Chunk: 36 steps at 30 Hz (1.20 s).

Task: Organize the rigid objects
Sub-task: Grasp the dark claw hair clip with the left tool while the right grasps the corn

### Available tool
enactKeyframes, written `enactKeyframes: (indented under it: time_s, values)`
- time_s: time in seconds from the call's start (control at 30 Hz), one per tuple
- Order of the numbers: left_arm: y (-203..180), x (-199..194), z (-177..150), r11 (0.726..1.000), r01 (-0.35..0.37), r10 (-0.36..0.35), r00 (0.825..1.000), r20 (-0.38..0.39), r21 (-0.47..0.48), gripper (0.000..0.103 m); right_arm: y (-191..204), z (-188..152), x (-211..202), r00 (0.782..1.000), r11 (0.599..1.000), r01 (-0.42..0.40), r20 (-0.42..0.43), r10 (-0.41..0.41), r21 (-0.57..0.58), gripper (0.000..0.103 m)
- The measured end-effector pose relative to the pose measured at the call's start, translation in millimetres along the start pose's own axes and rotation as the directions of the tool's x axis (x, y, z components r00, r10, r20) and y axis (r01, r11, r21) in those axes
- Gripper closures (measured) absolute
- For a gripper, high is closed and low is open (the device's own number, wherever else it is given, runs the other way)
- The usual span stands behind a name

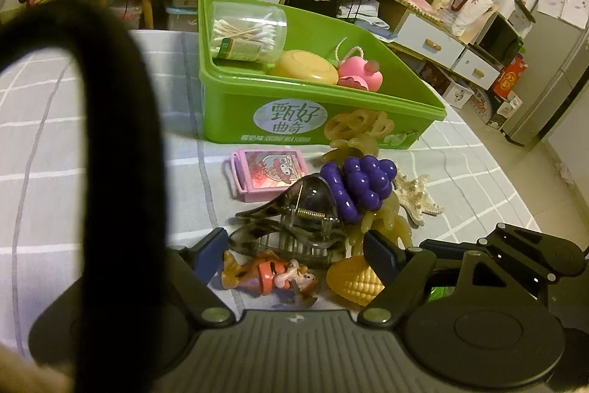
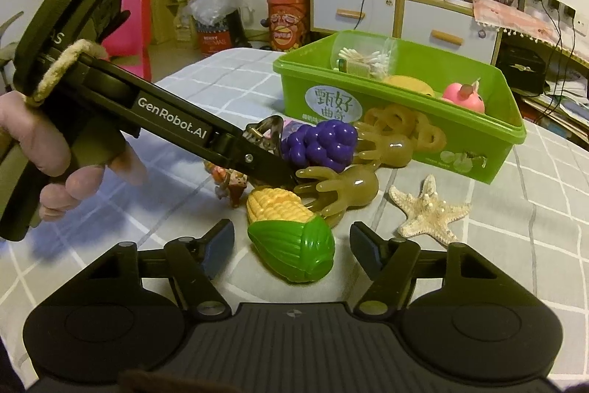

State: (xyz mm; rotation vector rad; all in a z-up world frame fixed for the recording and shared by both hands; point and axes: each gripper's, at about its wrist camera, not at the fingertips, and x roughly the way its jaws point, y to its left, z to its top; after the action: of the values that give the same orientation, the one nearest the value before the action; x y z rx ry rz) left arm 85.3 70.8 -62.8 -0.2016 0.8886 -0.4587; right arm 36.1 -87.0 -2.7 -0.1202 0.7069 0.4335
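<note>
- Green plastic bin stands on the grey checked cloth; its oval label carries large Chinese characters, and in the left wrist view a line below reads, as far as I can make out, "COCONUT MILK FLAVOUR", beside printed ring biscuits.
- Inside the bin lie a clear tub of cotton swabs on its side, a yellow round case and a pink toy.
- White lettering "GenRobot.AI" runs along the arm of the left gripper, seen from the right wrist camera, with a hand wrapped round its grip.
- The left gripper's jaws stand partly apart around the dark translucent hair claw; its blue pads sit beside the claw, and I cannot tell if they press it.
- A small cartoon figure lies just beneath that claw.
- The right gripper is half spread, its pads either side of the green husk end of the toy corn and not touching it.
- Purple grapes rest between the claw and the bin, touching two amber claw clips.
- A pink card box with a cartoon picture lies in front of the bin; its print is too small to read.
- A pale starfish lies to the right of the corn, apart from it.
</note>
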Motion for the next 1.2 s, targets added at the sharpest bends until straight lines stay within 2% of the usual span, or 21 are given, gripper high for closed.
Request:
enactKeyframes:
  time_s: [0.3,0.37,0.47,0.53,0.83,1.2]
  values:
    - [-4,5,2,1.0,-0.026,0.027,1.0,-0.007,0.01,0.051,7,2,3,1.0,1.0,-0.004,-0.01,0.004,-0.02,0.033]
    - [-5,5,2,0.999,-0.035,0.035,0.999,-0.009,0.014,0.055,8,3,3,1.0,1.0,-0.005,-0.009,0.004,-0.02,0.035]
    - [-5,6,3,0.999,-0.047,0.047,0.999,-0.009,0.019,0.06,7,5,2,1.0,1.0,-0.002,-0.007,0.002,-0.02,0.04]
    - [-4,6,3,0.999,-0.045,0.046,0.999,-0.011,0.012,0.061,6,6,1,1.0,1.0,0.006,-0.009,-0.007,-0.015,0.048]
    - [-6,0,3,0.999,-0.041,0.042,0.999,-0.023,0.025,0.061,0,9,-10,1.0,1.0,0.012,0.004,-0.012,0.004,0.048]
    - [-8,-15,10,1.0,-0.03,0.03,1.0,0.009,0.008,0.061,-8,21,-29,0.999,0.999,0.017,0.041,-0.019,0.035,0.048]
